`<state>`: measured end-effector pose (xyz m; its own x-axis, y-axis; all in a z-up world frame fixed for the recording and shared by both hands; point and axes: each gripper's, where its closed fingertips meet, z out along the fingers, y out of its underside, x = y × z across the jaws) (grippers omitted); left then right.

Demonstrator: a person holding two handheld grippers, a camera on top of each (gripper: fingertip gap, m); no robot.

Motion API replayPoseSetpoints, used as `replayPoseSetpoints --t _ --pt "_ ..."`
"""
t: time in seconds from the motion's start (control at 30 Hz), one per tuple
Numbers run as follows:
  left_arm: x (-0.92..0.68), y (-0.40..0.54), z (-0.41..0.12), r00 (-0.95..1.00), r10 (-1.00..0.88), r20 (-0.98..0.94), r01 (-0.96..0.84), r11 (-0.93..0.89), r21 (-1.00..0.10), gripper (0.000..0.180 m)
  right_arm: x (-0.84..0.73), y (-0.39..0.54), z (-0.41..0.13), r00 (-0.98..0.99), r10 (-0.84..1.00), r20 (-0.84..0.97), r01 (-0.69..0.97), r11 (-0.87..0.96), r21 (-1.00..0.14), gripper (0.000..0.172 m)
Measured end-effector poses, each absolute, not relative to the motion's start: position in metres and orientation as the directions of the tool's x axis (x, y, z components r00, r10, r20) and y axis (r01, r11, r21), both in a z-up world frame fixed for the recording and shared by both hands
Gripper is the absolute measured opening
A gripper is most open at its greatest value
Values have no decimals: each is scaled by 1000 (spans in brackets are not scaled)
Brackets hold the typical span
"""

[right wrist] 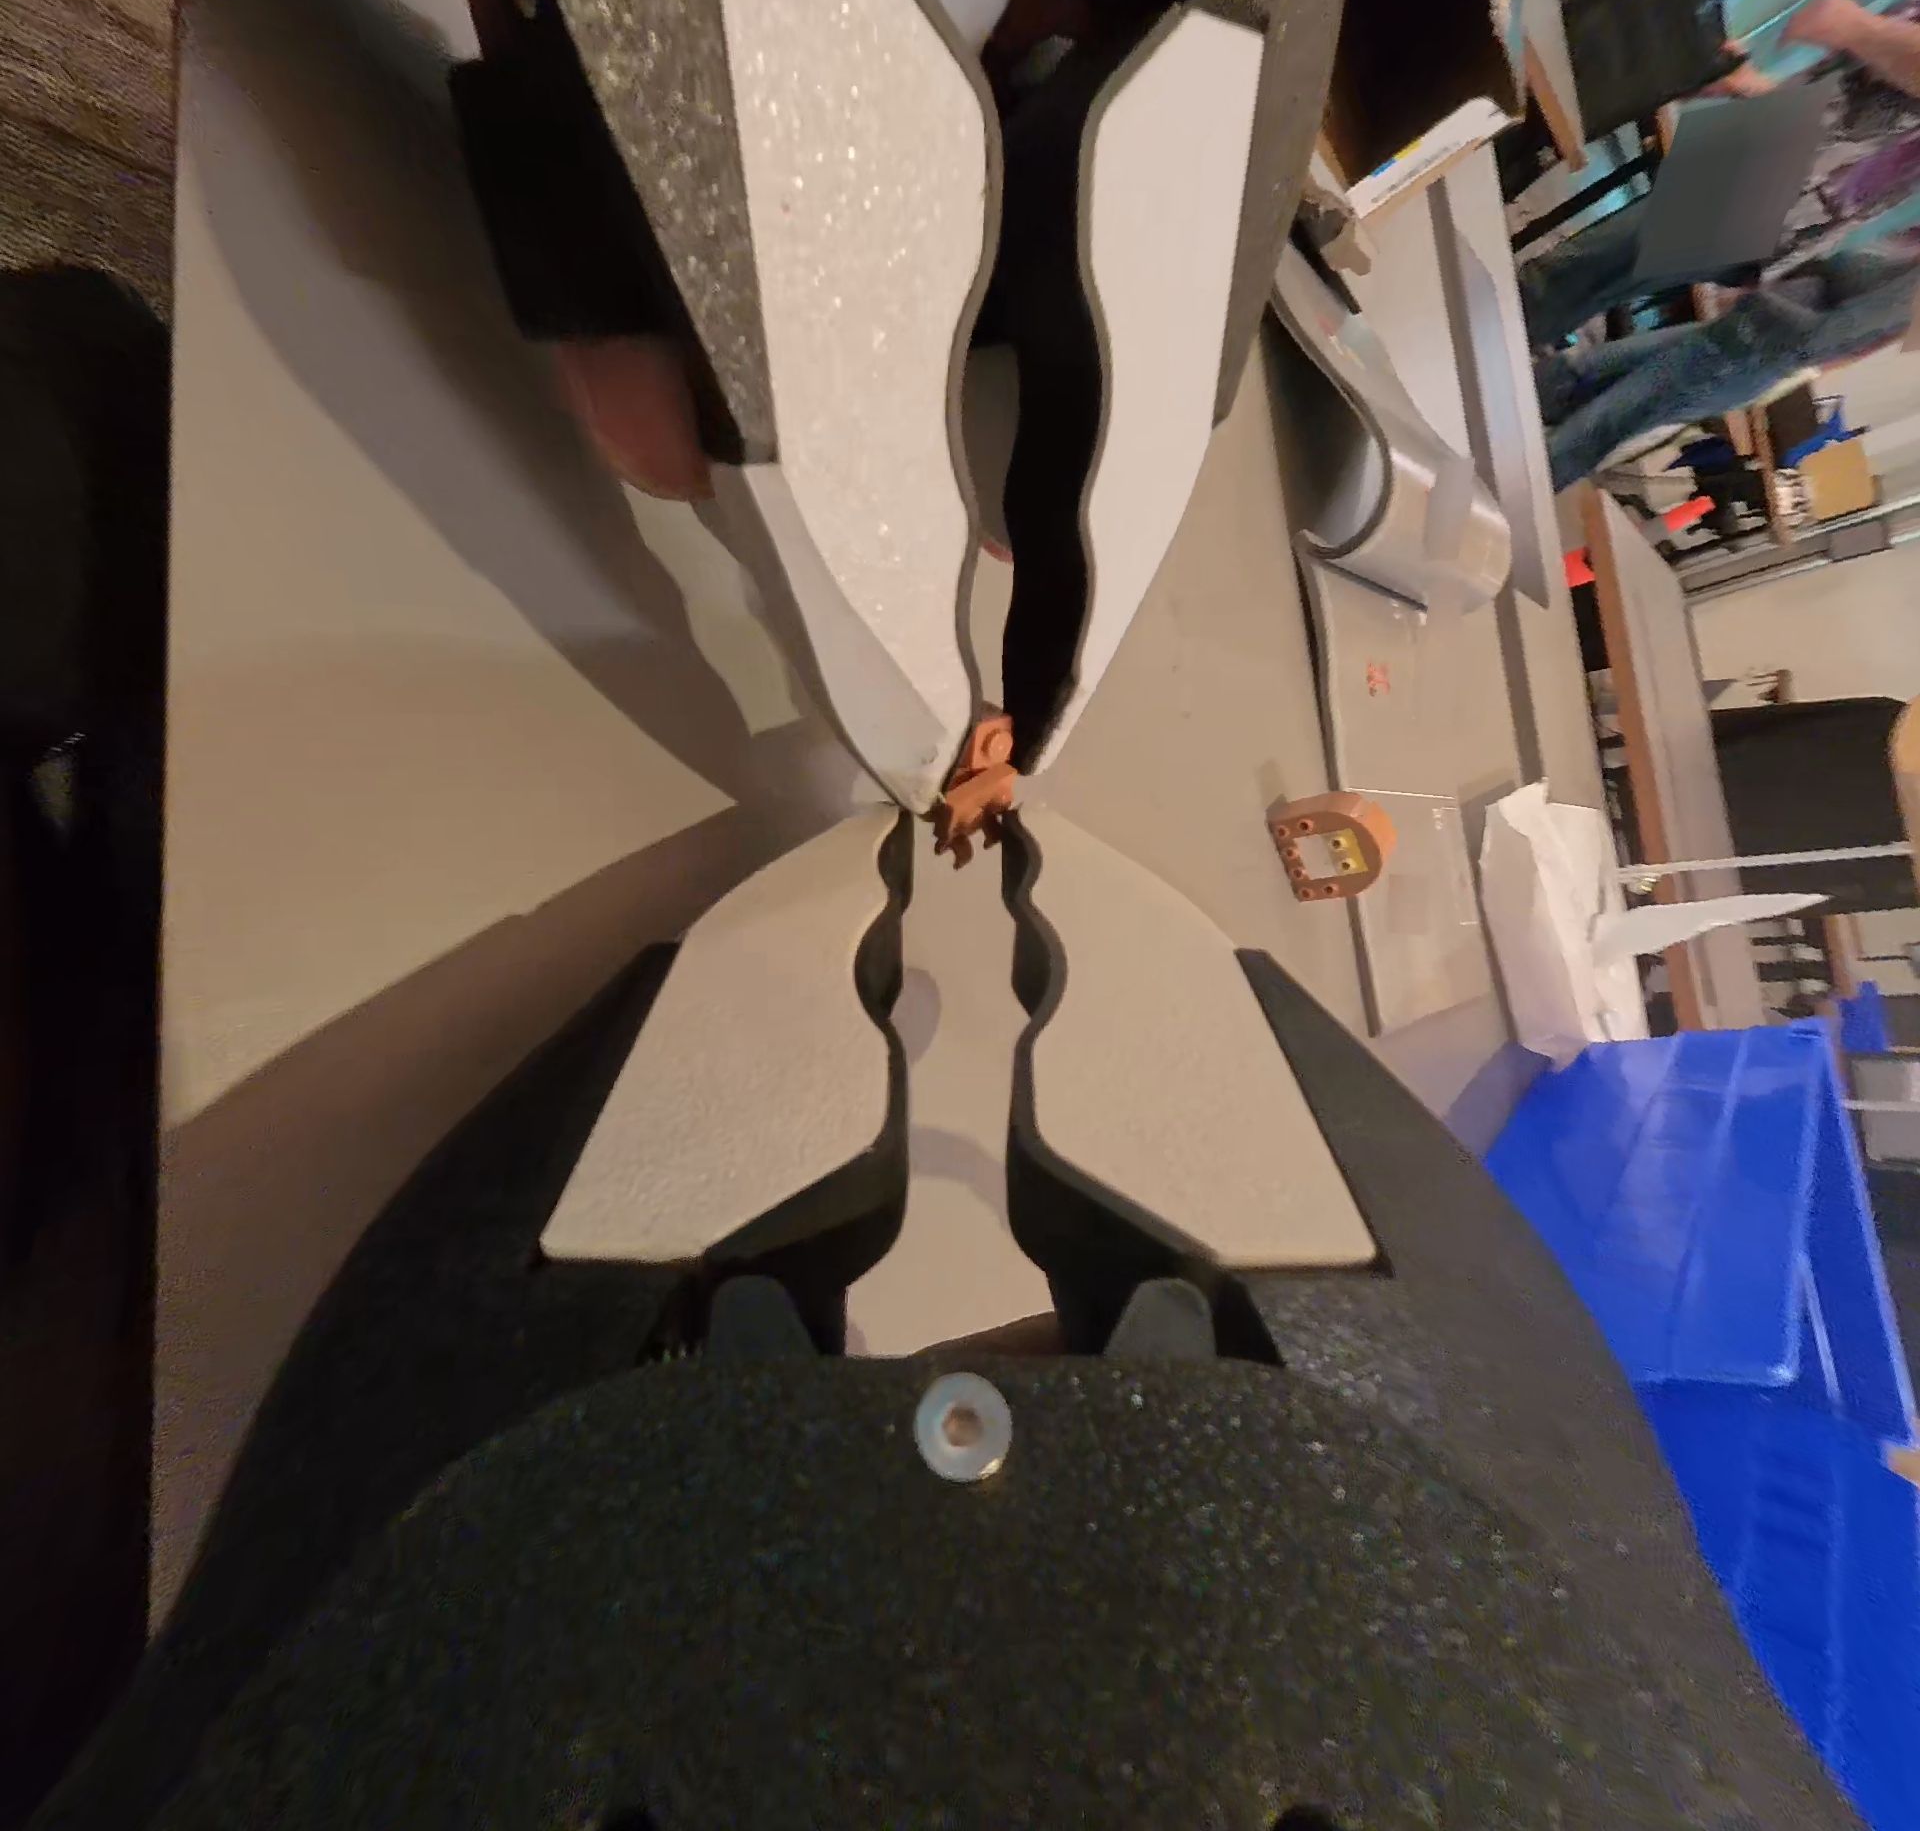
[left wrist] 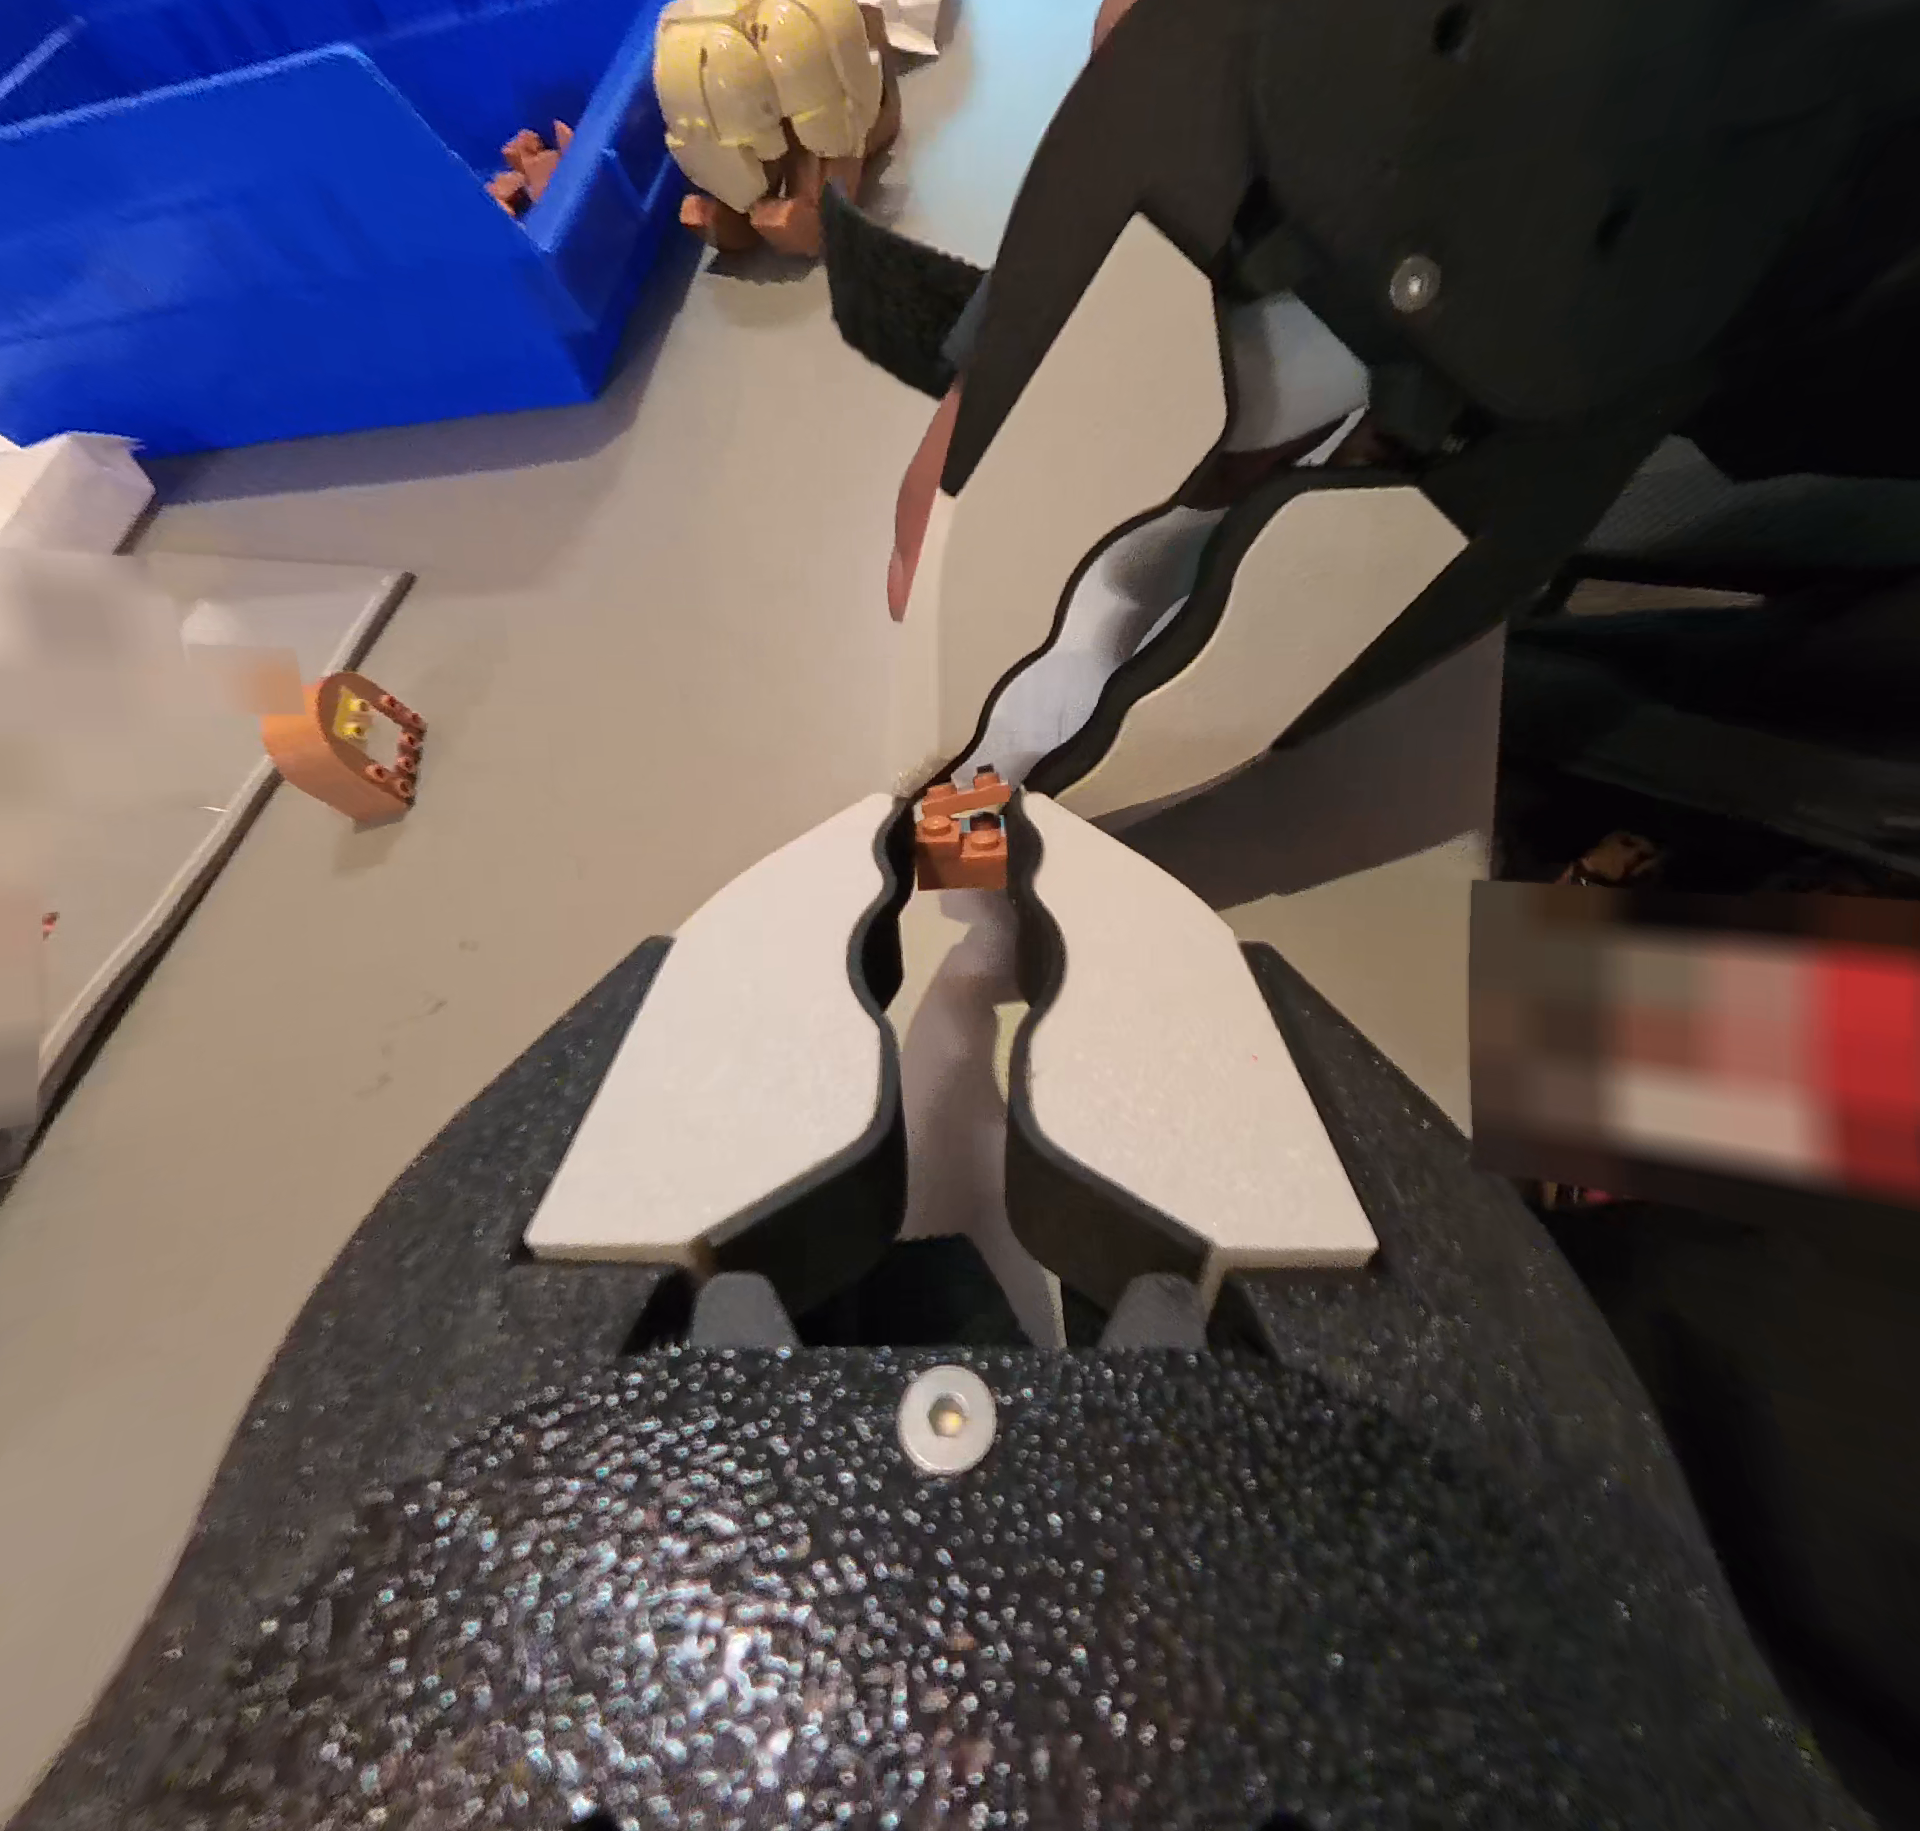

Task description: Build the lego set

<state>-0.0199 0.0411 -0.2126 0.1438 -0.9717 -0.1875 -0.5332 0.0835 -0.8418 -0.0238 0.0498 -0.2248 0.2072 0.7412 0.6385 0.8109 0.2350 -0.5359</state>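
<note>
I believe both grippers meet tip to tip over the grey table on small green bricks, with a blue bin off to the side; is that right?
Nearly: the colour is wrong. The small bricks between the tips of the left gripper and the right gripper are brown, not green, as the left wrist view shows. The blue bin and the grey table are as you say.

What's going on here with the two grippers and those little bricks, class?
A person's two hand-held grippers meet tip to tip above a grey table. The left gripper clamps a small brown brick; the right gripper grips a thin brown plate piece against it. A blue bin, a cream brick model and a brown arch piece lie nearby.
</note>
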Motion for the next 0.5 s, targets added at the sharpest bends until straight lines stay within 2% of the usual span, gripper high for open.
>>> replayPoseSetpoints --t 0.3,0.5 --pt "-14 38 -203 243 -953 -183 -459 54 -887 16 -18 49 -215 214 597 773 850 276 -449 13" --pt "-12 38 -201 268 -956 -115 -433 -13 -902 16 -17 49 -213 198 549 812 861 299 -411 16"
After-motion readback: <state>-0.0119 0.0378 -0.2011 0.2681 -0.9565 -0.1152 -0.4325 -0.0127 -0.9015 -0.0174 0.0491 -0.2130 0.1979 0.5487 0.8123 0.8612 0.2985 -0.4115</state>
